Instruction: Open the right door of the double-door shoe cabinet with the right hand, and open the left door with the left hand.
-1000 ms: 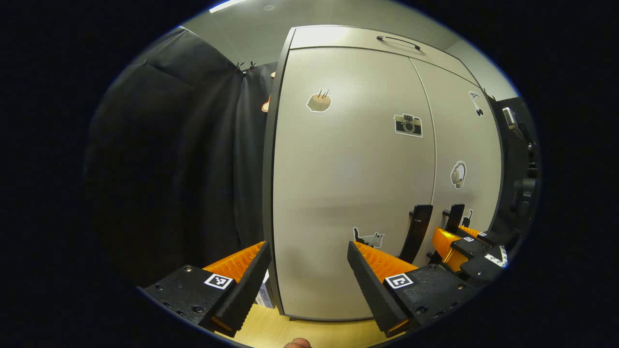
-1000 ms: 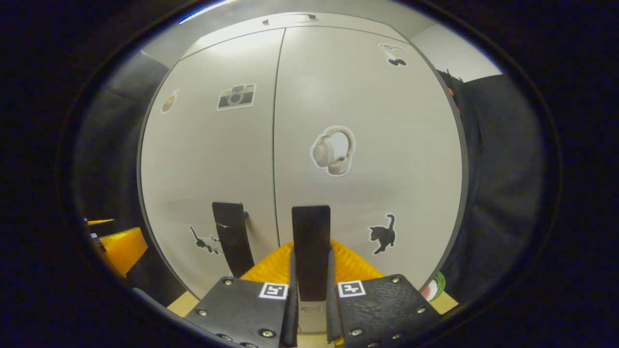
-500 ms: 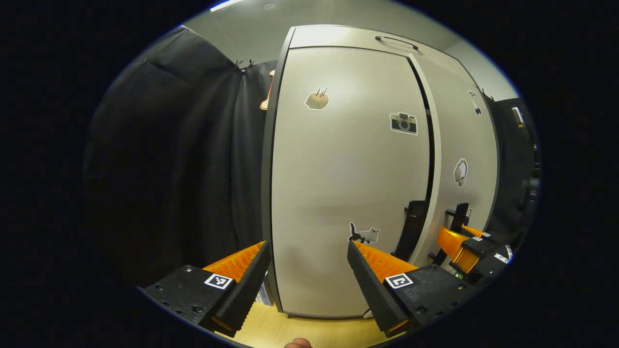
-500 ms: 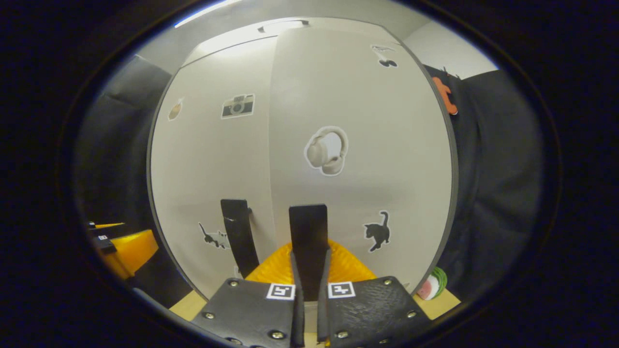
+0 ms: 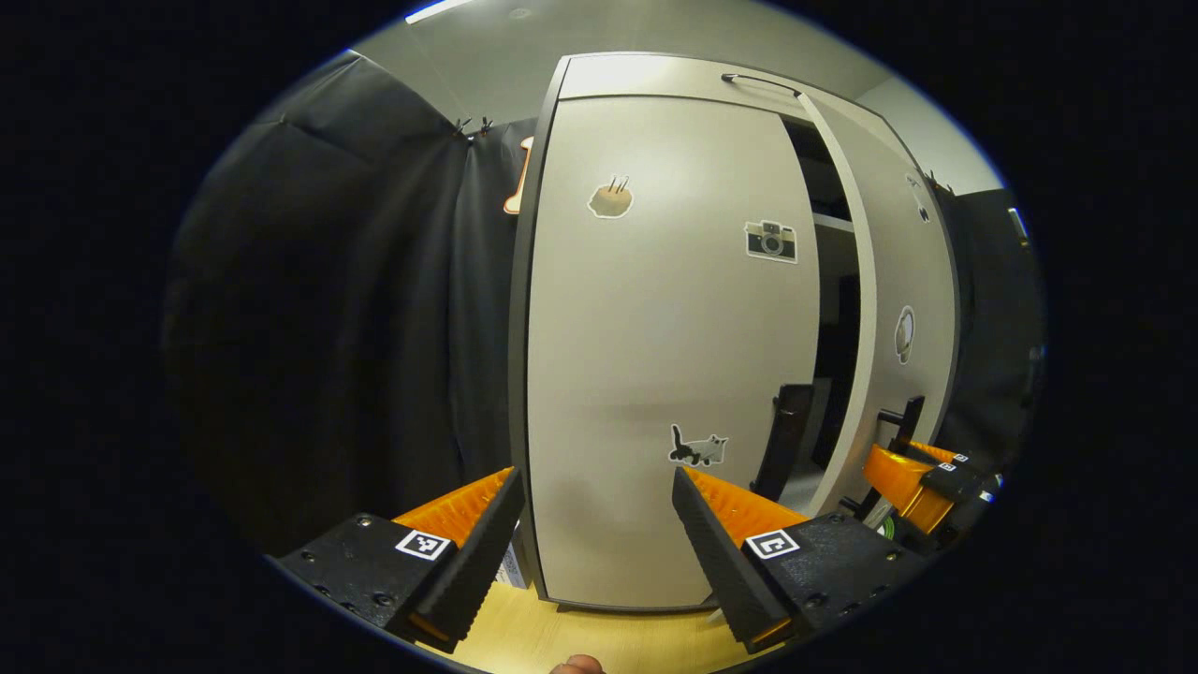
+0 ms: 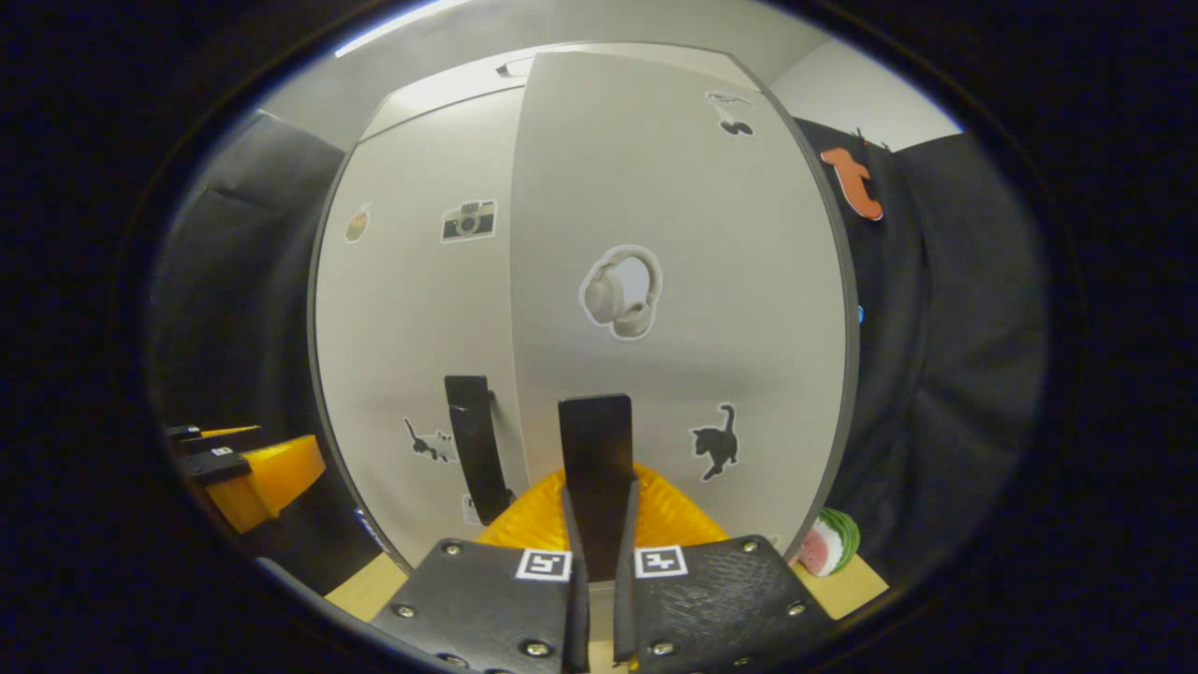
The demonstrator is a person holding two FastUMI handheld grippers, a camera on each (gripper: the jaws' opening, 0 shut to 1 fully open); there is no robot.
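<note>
The pale grey shoe cabinet's left door (image 5: pixel 655 356) is closed, its black handle (image 5: pixel 784 440) at its right edge. My left gripper (image 5: pixel 594 524) is open in front of this door's lower part, apart from the handle. The right door (image 6: pixel 655 234) stands partly swung out, and a dark gap (image 5: pixel 838 328) shows shelves inside. My right gripper (image 6: pixel 596 524) is shut on the right door's black handle (image 6: pixel 596 449). In the left gripper view the right gripper (image 5: pixel 922 473) is at the far right by that door. The left gripper (image 6: pixel 257 473) appears at the left edge of the right gripper view.
Black cloth walls stand on both sides of the cabinet. It rests on a light wooden surface (image 5: pixel 562 637). A watermelon-slice toy (image 6: pixel 828 543) lies by the cabinet's lower right corner. A black bar handle (image 5: pixel 758 82) sits on the cabinet's top panel.
The right door has swung outward from closed, pulled by the right gripper on its handle, and the gap has widened. The left gripper has stayed open and nearly still.
</note>
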